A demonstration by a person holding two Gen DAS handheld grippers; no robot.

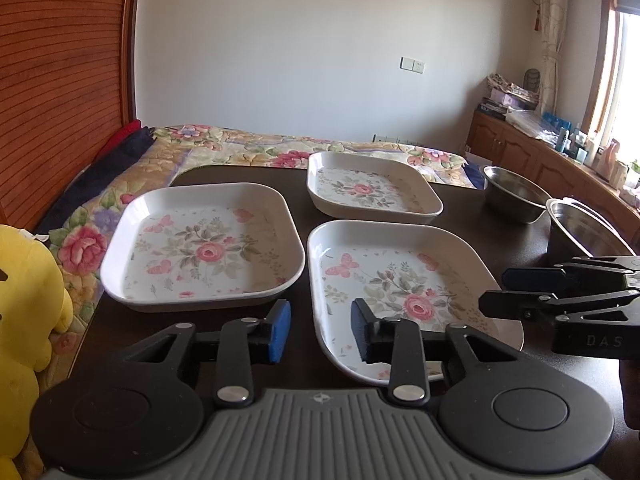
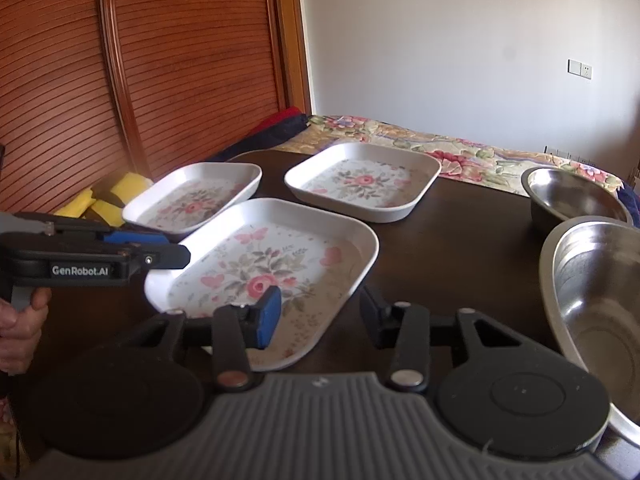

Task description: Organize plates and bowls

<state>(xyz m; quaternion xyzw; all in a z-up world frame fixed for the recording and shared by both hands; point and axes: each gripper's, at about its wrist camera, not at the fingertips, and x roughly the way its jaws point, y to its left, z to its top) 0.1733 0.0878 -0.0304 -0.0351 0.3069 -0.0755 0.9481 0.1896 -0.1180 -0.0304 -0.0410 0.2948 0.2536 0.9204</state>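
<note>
— While both grippers hang low over the near edge of the dark tabletop (image 1: 480,208), how do their jaws stand?

— Both parted, with nothing between them. The left gripper (image 1: 320,328) has one blue pad over the bare wood and the other over the near plate (image 1: 400,276). The right gripper (image 2: 320,316) has its blue-padded finger above that same plate's floral floor and the other finger just beyond its right rim.

— Where are the plates?

— Three white, square, flower-printed plates lie flat on the tabletop. The near plate is closest to the grippers; the left plate (image 1: 202,244) sits beside it, apart by a narrow strip of wood; the far plate (image 1: 372,186) is behind, toward the bed (image 1: 248,146) with its floral quilt.

— And the bowls?

— Two steel bowls stand on the right side, both upright and empty. The near bowl (image 2: 596,312) is just beside the right gripper; the far bowl (image 2: 576,196) is behind it, close, though I cannot tell if they touch.

— Anything else?

— A hand (image 2: 20,328) grips the left gripper's handle, and a yellow plush toy (image 1: 24,312) sits off the tabletop's left edge.
</note>
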